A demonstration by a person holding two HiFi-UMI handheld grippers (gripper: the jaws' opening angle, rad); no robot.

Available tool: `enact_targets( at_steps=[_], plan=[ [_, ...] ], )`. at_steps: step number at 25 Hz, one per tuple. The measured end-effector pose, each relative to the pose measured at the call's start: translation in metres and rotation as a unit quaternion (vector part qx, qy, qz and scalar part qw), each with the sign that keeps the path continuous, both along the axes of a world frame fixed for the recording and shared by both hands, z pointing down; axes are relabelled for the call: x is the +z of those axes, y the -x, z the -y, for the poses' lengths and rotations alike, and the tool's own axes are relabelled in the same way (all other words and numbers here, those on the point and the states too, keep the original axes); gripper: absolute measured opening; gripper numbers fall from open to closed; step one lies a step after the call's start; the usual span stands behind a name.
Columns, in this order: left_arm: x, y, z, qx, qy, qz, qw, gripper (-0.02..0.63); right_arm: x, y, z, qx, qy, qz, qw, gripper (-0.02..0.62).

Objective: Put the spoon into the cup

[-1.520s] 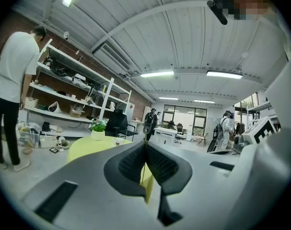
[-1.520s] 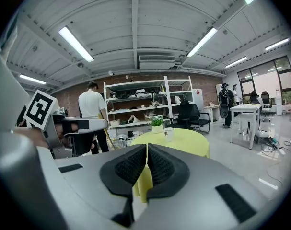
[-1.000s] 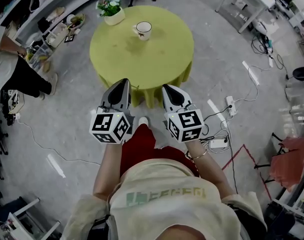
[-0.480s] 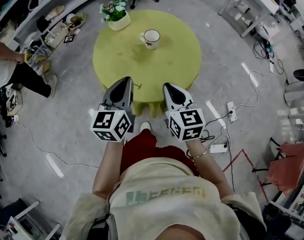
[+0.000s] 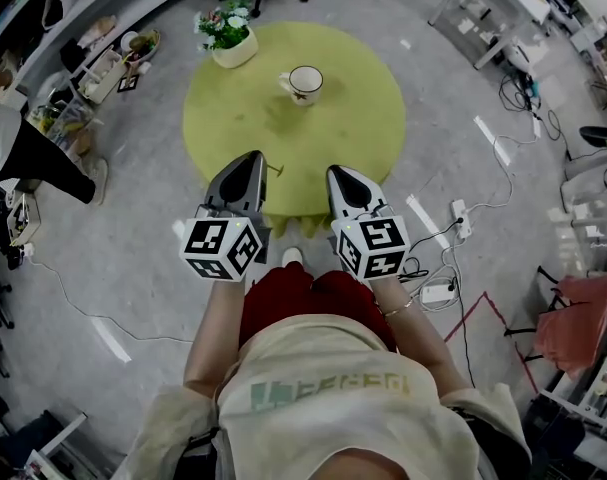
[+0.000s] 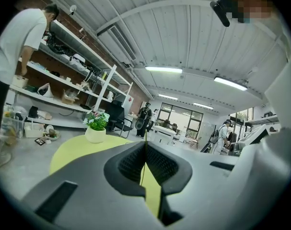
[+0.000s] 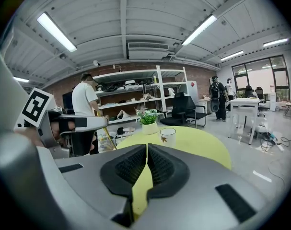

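Note:
A white cup [image 5: 305, 82] with a small leaf print stands on the far side of the round yellow-green table [image 5: 358, 133]; the right gripper view shows the cup [image 7: 167, 136] too. My left gripper [image 5: 249, 158] hovers over the table's near edge, shut on a thin gold spoon [image 5: 274, 169] that sticks out sideways. In the left gripper view the spoon [image 6: 145, 137] is a thin line rising from the closed jaws. In the right gripper view the spoon [image 7: 107, 134] slants down from the left gripper [image 7: 73, 122]. My right gripper [image 5: 340, 173] is shut on nothing, level with the left.
A potted plant [image 5: 229, 36] stands at the table's far left edge. A person [image 5: 23, 148] bends at shelves on the left. Cables and a power strip [image 5: 458, 213] lie on the floor to the right, with a red chair [image 5: 573, 318] beyond.
The table and cup have come closer and slid lower in the head view. Both grippers hold the same pose, now over the table's near edge.

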State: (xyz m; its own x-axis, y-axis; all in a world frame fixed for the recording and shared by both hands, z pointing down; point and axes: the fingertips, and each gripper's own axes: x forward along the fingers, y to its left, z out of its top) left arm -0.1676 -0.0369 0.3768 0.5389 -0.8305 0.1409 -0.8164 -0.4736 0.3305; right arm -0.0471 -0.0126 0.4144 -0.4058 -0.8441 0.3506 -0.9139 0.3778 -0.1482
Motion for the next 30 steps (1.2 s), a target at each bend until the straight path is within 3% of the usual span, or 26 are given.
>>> enact_targets(
  at_steps=[11, 30],
  plan=[
    [0.013, -0.008, 0.029, 0.002, 0.014, 0.002, 0.9999, 0.023, 0.013, -0.017, 0.022, 0.02, 0.017, 0.0, 1.0, 0.037],
    [0.007, -0.055, 0.133, -0.031, 0.027, 0.006, 0.9991, 0.023, 0.017, -0.059, 0.136, -0.022, 0.032, 0.012, 0.999, 0.037]
  ],
)
